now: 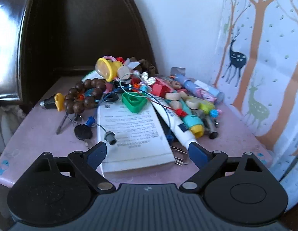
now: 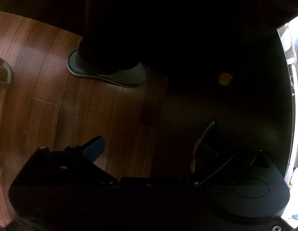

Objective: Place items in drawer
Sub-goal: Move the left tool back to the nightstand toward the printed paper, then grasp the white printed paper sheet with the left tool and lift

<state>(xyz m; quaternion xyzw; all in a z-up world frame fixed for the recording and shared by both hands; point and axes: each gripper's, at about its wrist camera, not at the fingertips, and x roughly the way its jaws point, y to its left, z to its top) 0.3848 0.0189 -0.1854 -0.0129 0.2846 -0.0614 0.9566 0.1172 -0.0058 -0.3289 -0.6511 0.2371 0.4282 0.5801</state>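
Blue pads, left gripper (image 1: 147, 150): fingers spread wide apart, nothing between them; the pads sit either side of the near end of a printed paper booklet (image 1: 133, 134).
Pink tabletop (image 1: 39, 134): carries the whole heap of small items; worn surface, small blue marks at the near left corner.
Booklet: lies flat, nearest the gripper, long side running away from the camera; a grey connector on a thin wire (image 1: 109, 137) rests on its left edge.
Paper clips (image 1: 179, 154): on the table just beside the booklet's near right corner.
White tube (image 1: 174, 121): lies diagonally along the booklet's right side, its near end close to the right pad.
Black key head (image 1: 83, 132): left of the booklet, on the table.
Green triangular piece (image 1: 134, 101): on the booklet's far end.
Wooden bead bracelet (image 1: 83, 94): far left of the heap, beside a yellow-handled tool (image 1: 52, 101).
Yellow toy (image 1: 106, 68): at the back, on top of the heap.
Blue patterned tube (image 1: 202, 90): far right of the heap, near the deer-print curtain (image 1: 260, 57).
Right gripper (image 2: 149, 150): fingers apart, empty; points down at a wooden floor (image 2: 43, 77). One blue pad is lit, the other sits in deep shadow by a curved dark handle (image 2: 201, 138).
Slipper (image 2: 110, 73): on the floor beyond, under a dark trouser leg.
Drawer: cannot be made out with certainty; the dark furniture front at right is too shadowed.
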